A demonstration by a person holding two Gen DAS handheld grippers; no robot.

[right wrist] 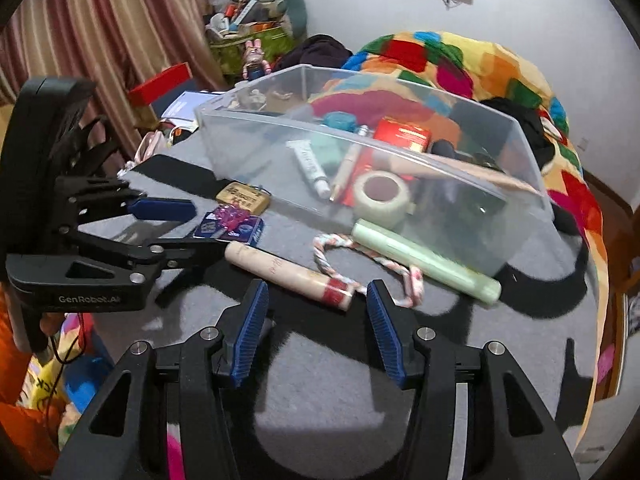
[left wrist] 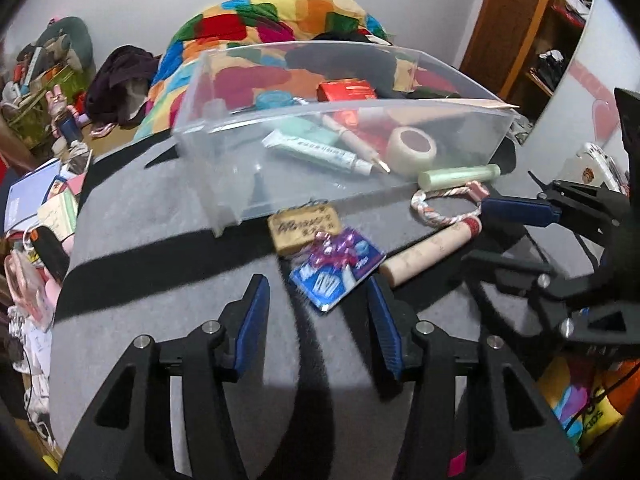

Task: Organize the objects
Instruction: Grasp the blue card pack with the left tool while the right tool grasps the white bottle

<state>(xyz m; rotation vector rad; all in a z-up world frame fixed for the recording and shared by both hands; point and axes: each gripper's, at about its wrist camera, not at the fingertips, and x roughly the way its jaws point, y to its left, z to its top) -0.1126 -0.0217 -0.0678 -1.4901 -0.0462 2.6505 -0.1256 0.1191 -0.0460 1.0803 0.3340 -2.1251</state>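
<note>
A jump-rope handle (right wrist: 290, 276), a pale wooden cylinder with a red band at one end, lies flat on the grey table (right wrist: 360, 400) in front of the clear plastic bin (right wrist: 516, 216). In the right wrist view its long axis runs from upper left to lower right, red end toward the right gripper (right wrist: 316, 334), and a pink-and-white cord (right wrist: 340, 258) loops off that end. Just past the loop a pale green tube (right wrist: 426, 262) lies against the bin's near wall, slanting the same way. Left of the handle sit a blue packet (left wrist: 338, 270) topped with pink wrapped sweets and, touching it, a tan wooden tag (left wrist: 304, 228). Inside the bin are a roll of white tape (right wrist: 380, 196), a toothpaste tube (left wrist: 320, 152) and a red box (right wrist: 404, 134).

The right gripper tilts steeply down, its blue pads moderately apart and empty, the handle's red end just ahead of the gap. The left gripper (left wrist: 318, 324) also points downward, jaws partly apart holding nothing, the blue packet just ahead of them.
</note>
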